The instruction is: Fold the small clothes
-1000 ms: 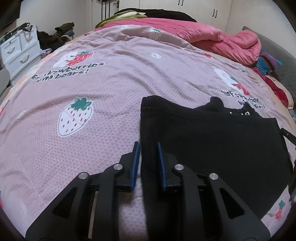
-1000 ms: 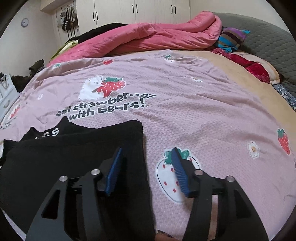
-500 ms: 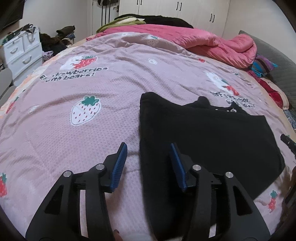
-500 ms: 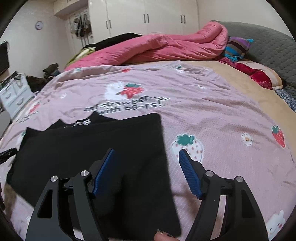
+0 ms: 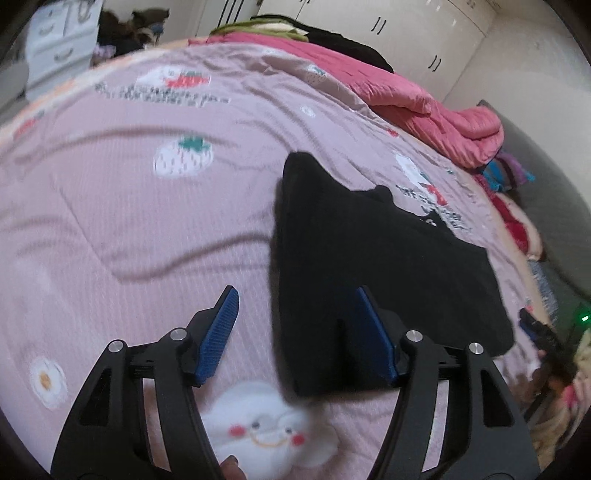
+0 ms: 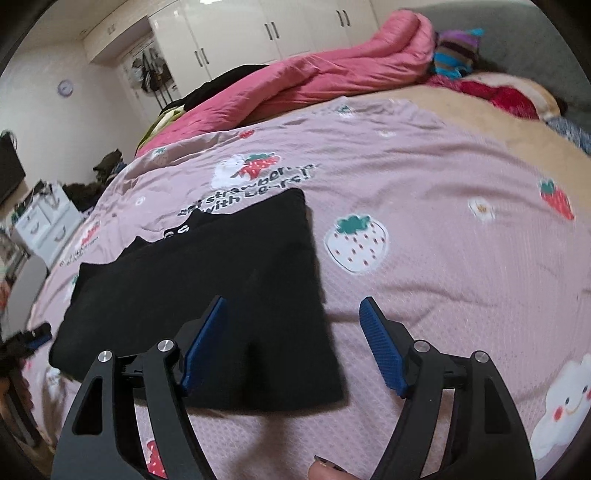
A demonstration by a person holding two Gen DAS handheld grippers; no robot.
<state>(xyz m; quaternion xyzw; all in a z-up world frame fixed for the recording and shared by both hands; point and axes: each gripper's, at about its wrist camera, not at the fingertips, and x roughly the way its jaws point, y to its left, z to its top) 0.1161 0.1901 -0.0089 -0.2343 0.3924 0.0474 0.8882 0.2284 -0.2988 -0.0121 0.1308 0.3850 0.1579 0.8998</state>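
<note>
A folded black garment [image 5: 369, 266] is seen lying flat on the pink strawberry-print bedspread [image 5: 129, 221], in the centre-right of the left wrist view and the centre-left of the right wrist view [image 6: 207, 295]. A second dark layer with white lettering is seen protruding from under its far edge.

Left tool [image 5: 295, 328]: jaws are opening, nothing gripped. The garment's near left corner lies below the gap between the blue pads [image 5: 373, 332]; the pads are not pressed on the cloth. Frame is motion-blurred.

Right tool [image 6: 293, 339]: jaws are opening, released. The garment's near right corner lies below the gap, with the left-of-frame pad [image 6: 205, 343] over black cloth and the right-of-frame pad over bare bedspread. No contact with the cloth can be made out.

A fingertip [image 6: 325, 470] is visible at the bottom edge of the right wrist view. A rolled pink duvet [image 6: 314, 77] is noted at the upper part of that frame, white wardrobe doors [image 6: 258, 33] behind it.
</note>
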